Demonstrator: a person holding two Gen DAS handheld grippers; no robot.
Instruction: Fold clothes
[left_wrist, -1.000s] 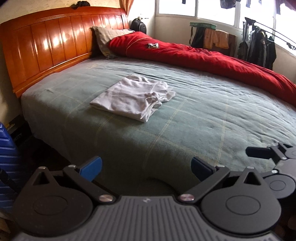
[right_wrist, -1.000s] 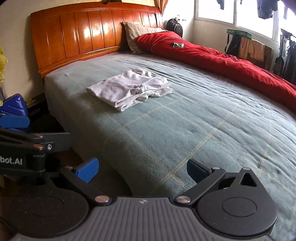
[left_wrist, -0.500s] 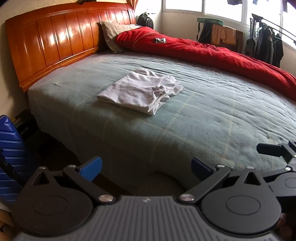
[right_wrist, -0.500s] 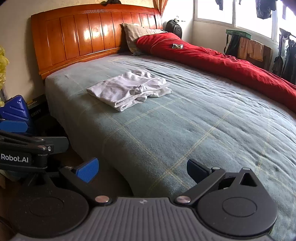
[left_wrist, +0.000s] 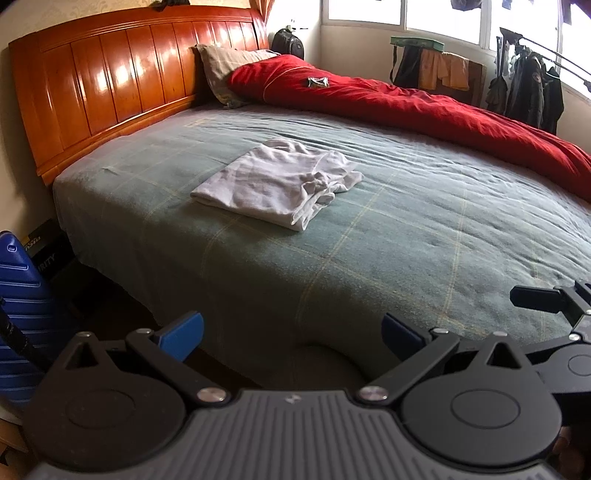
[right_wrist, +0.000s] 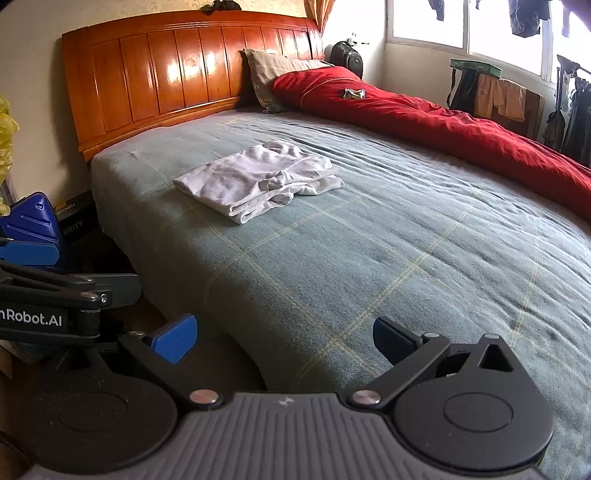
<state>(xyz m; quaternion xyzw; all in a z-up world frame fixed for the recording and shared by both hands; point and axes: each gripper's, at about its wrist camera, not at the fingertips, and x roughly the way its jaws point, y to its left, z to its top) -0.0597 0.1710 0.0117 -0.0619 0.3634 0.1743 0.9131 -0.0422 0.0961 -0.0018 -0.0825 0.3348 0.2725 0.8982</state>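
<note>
Both claws (left_wrist: 291, 332) (right_wrist: 284, 332) agape, empty

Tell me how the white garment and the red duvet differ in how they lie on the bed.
The white garment is folded into a flat, compact stack; the red duvet is bunched in a long, rumpled ridge. The white garment sits out on the open green blanket; the red duvet runs along the bed's far side, up to the pillow. Neither gripper touches either.

Both wrist views sit low at the bed's (left_wrist: 258, 280) near edge, facing the far headboard (right_wrist: 184, 77) — sharing the mattress, each catching the other gripper
</note>
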